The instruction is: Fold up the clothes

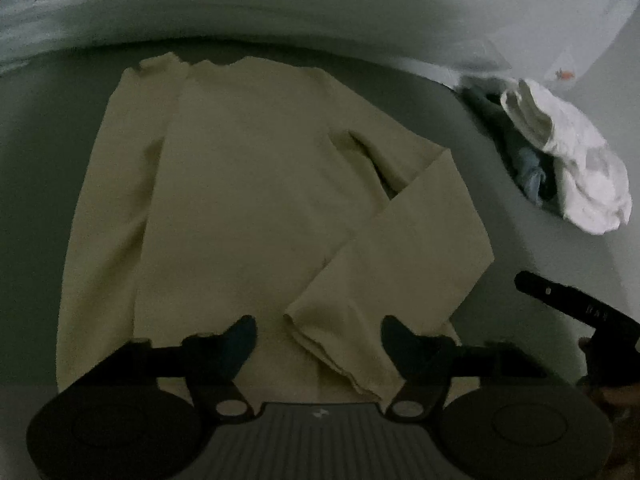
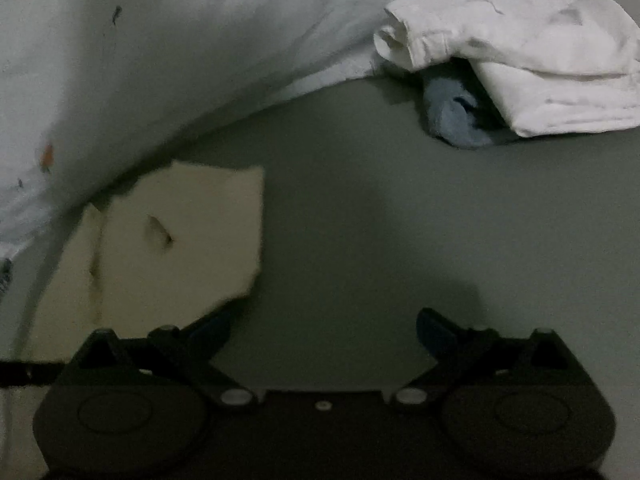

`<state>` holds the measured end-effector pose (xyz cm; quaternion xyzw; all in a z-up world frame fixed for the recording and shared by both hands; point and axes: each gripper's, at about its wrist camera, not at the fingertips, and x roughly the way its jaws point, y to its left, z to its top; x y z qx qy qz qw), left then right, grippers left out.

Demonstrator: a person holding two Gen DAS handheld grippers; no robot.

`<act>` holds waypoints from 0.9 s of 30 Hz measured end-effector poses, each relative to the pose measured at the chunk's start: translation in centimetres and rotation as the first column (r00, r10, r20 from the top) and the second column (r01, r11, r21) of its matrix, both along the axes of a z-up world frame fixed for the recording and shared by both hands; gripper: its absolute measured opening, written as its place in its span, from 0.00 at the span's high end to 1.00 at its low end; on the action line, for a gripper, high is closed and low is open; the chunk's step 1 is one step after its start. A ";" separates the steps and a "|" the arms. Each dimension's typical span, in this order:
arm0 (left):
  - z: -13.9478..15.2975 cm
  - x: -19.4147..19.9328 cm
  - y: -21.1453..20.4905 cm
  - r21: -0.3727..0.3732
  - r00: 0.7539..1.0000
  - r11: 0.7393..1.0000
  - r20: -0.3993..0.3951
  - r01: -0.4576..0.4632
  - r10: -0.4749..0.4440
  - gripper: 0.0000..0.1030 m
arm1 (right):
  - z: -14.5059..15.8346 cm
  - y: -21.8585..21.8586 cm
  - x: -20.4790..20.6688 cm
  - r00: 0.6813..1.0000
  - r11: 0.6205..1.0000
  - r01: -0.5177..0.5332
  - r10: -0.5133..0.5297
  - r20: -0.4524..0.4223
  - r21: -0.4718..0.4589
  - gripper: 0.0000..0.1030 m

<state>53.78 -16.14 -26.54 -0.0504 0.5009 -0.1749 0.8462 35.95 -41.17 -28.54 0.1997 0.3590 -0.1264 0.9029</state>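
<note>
Lying flat on the grey-green bed sheet (image 1: 36,152), the beige long-sleeved knit top (image 1: 248,184) is the landmark: one sleeve is already folded across its body, the cuff (image 1: 332,344) resting near the hem. Just above that cuff hovers the left hand-held gripper (image 1: 318,340), its jaws partly spread with nothing pinched between them. Off the top's folded side, the right hand-held gripper (image 2: 324,336) stands spread wide and empty over bare sheet. Beyond that side sits a folded white garment (image 2: 540,60) on a blue cloth (image 2: 452,120). Sleeve folding looks to be in hand; next, I judge, the straight sleeve (image 1: 108,184) on the opposite side needs pinching and carrying across.
</note>
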 end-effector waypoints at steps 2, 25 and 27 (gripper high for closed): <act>-0.2 0.2 -0.4 0.005 1.000 1.000 0.004 0.016 -0.016 0.61 | 0.0 0.0 -0.5 1.000 1.000 0.001 0.000 0.014 -0.013 0.01; 9.2 2.4 11.0 -0.280 0.949 0.946 0.214 -0.166 0.230 0.95 | 0.4 5.6 -2.3 0.996 0.999 0.021 -0.019 -0.082 0.025 0.00; 10.0 2.9 13.0 -0.318 0.940 0.929 0.214 -0.190 0.266 0.95 | 0.4 6.9 -2.6 0.996 0.999 0.027 -0.025 -0.088 0.022 0.00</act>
